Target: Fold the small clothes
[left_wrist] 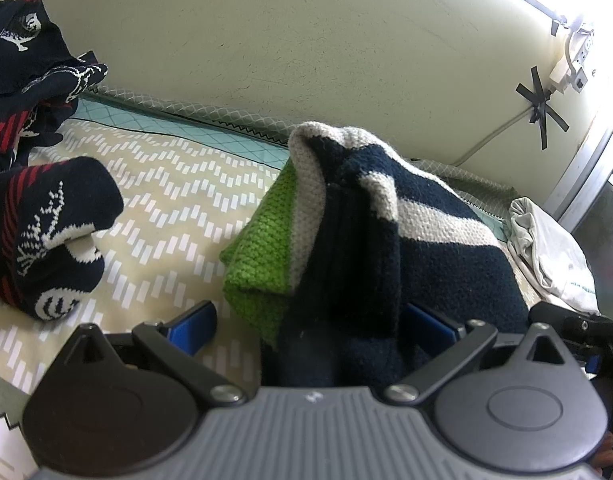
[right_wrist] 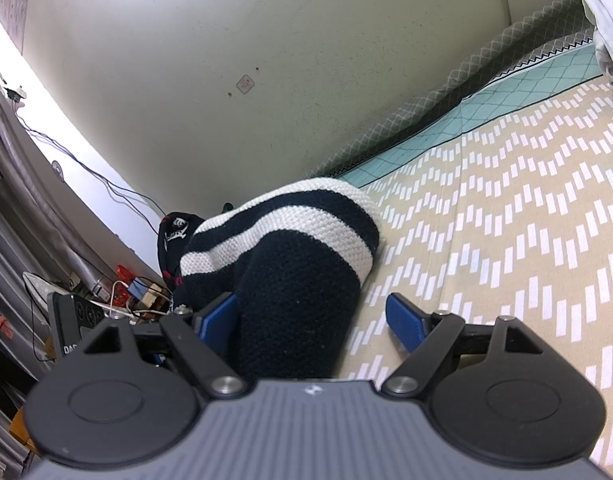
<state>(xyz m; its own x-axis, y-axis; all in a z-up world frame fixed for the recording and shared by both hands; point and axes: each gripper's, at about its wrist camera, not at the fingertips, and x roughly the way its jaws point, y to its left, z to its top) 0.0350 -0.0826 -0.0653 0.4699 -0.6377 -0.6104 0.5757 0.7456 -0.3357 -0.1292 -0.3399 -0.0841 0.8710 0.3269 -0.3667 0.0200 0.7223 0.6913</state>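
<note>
Both claws gape, left claw and right claw, each straddling the striped knit sweater bunched at frame centre on the bed, its length running away toward the wall.

Two fisheye views, each from a camera mounted just behind a handheld gripper and looking forward and slightly down along its two blue-padded fingers. The left wrist view sits very close over a bed with a chevron-patterned cover, facing a cream wall; the left gripper fills the lower edge. The right wrist view is equally close and low, tilted so the bed slopes up to the right, facing the same wall, with the right gripper at the bottom. Both views share the striped knitted garment right in front of the lens, the bed cover and the wall.
</note>
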